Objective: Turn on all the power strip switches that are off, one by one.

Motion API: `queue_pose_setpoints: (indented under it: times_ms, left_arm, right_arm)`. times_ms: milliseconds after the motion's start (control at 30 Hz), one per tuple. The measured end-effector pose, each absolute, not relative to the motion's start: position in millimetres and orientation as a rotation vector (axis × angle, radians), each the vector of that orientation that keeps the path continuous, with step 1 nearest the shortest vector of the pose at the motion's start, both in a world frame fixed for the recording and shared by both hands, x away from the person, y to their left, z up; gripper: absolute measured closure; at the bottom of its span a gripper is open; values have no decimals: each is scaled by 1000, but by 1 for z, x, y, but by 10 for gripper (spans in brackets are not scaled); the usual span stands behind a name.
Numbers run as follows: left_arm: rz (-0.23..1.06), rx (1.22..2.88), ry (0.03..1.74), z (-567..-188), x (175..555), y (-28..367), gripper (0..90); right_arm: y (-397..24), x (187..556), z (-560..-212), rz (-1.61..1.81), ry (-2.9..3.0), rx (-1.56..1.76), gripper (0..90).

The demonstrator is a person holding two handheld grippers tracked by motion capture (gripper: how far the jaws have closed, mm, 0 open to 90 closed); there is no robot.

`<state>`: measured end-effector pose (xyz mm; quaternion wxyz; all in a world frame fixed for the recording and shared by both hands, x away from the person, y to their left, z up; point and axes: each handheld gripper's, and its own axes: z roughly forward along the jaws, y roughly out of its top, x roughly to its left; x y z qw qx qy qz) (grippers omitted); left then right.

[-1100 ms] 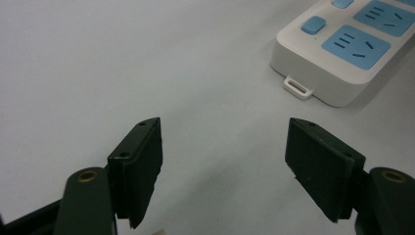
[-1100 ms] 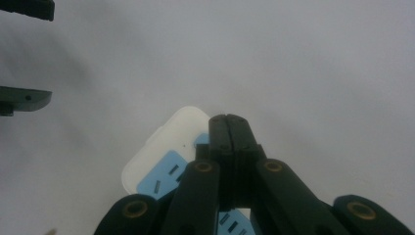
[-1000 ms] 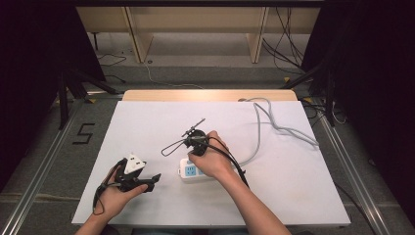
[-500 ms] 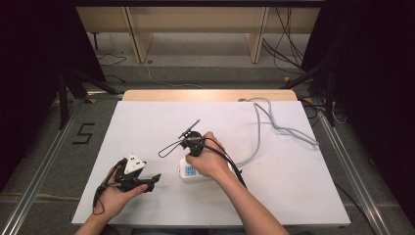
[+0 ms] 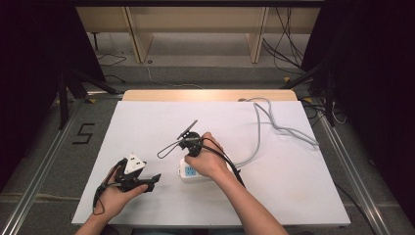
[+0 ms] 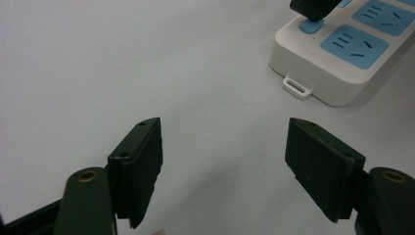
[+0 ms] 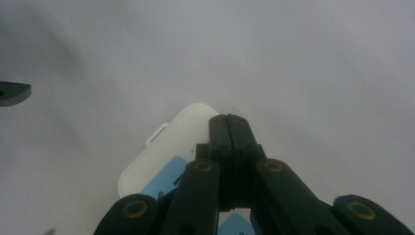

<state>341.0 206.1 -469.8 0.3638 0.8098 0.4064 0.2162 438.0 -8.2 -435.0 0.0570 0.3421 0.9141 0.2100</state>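
A white power strip (image 5: 186,173) with blue sockets lies near the middle of the table. My right gripper (image 5: 192,155) points down at its near end, with the person's hand wrapped over it. In the right gripper view its jaws (image 7: 228,120) are shut with nothing between them, above the strip's rounded end (image 7: 161,152). In the left gripper view that black tip (image 6: 313,7) touches a small blue switch (image 6: 310,26) on the strip (image 6: 337,83). My left gripper (image 5: 150,180) rests on the table to the left of the strip, open and empty (image 6: 222,132).
The strip's grey cable (image 5: 266,122) loops to the back right of the white table (image 5: 303,186) and off its far edge. A thin black cable loop (image 5: 169,147) lies just left of the right hand. Dark floor and metal rails surround the table.
The right hand with its gripper has edged slightly left and down over the power strip. The left gripper has stayed in place.
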Motion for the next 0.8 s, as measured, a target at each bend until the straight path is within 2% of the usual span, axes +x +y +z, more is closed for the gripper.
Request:
queue_pose_setpoints:
  times_ms: [800]
  left_arm:
    - [553, 2092, 1041, -470, 341, 205, 300]
  right_arm:
    - [-1, 438, -435, 548, 2775, 1029, 900]
